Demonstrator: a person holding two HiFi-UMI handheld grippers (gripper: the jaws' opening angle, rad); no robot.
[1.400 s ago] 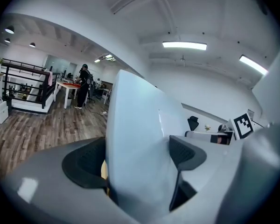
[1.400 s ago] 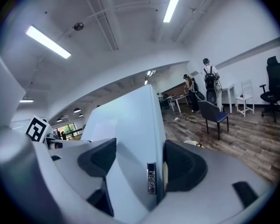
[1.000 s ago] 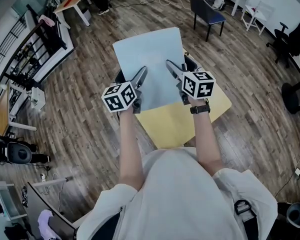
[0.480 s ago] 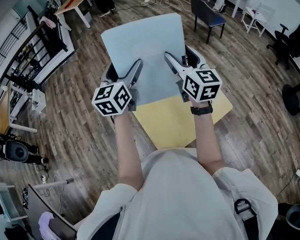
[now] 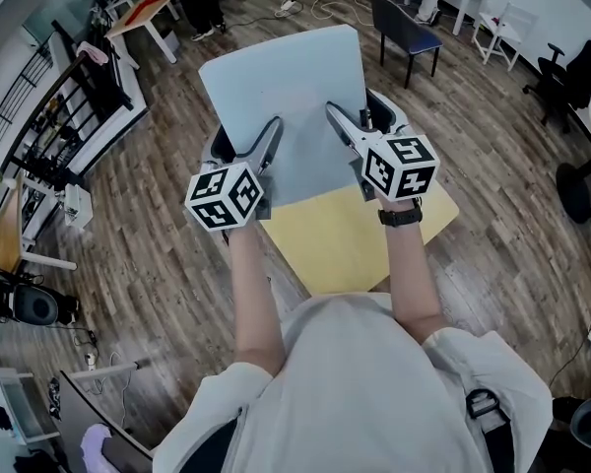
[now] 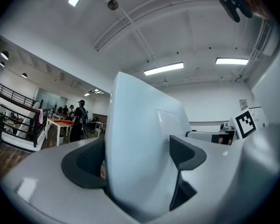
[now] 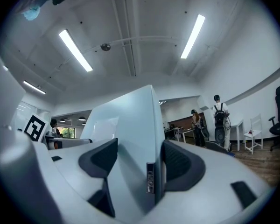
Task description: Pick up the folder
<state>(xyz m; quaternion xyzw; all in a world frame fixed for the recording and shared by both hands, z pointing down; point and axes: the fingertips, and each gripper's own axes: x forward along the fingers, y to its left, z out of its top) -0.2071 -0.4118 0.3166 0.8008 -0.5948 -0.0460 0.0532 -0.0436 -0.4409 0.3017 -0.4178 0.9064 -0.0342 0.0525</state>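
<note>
Both grippers hold a pale blue folder [image 5: 281, 101] in the air above the yellow table [image 5: 345, 244], tilted up toward the head camera. My left gripper [image 5: 244, 148] is shut on the folder's left edge, one finger on top and one underneath. On the right edge my right gripper [image 5: 366, 122] is shut the same way. In the left gripper view the folder [image 6: 140, 139] stands edge-on between the dark pads of the left gripper [image 6: 135, 164]. The right gripper view shows the folder [image 7: 130, 120] pinched in the right gripper [image 7: 140, 164].
A dark blue chair [image 5: 406, 23] stands beyond the table on the wooden floor. A railing [image 5: 49, 116] and a white table with a red top [image 5: 143, 3] are at the far left. People stand in the distance [image 7: 219, 120].
The folder rose off the table and tilted up between one second and half a second ago, with both grippers moving apart slightly. Since then it has barely moved.
</note>
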